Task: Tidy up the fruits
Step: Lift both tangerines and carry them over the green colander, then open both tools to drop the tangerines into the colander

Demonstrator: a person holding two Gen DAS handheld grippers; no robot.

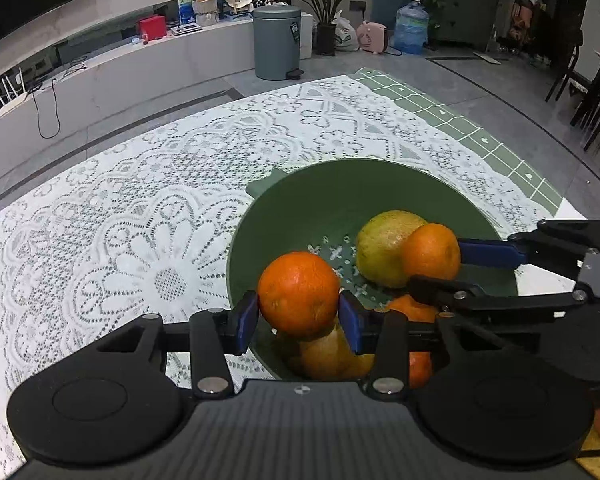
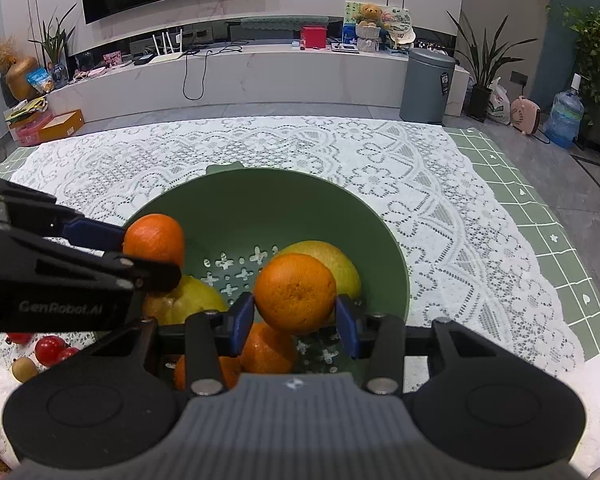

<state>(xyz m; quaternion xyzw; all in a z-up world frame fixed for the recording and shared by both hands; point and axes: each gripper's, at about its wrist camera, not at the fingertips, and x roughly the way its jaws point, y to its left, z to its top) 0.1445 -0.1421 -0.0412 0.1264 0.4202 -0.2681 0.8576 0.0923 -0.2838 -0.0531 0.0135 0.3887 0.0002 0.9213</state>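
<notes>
Only the right wrist view shows red cherry tomatoes (image 2: 49,349).

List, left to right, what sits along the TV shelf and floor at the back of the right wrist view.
Router → red box → teddy bear → grey bin → pink heater → water jug.

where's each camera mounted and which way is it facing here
Left wrist: on the left gripper, looking along its fingers over the green colander toward the TV bench; it holds an orange, and the right gripper enters from the right.
Right wrist: on the right gripper, facing the TV wall; it holds its own orange.
Shared: colander, both oranges, lace tablecloth.
</notes>
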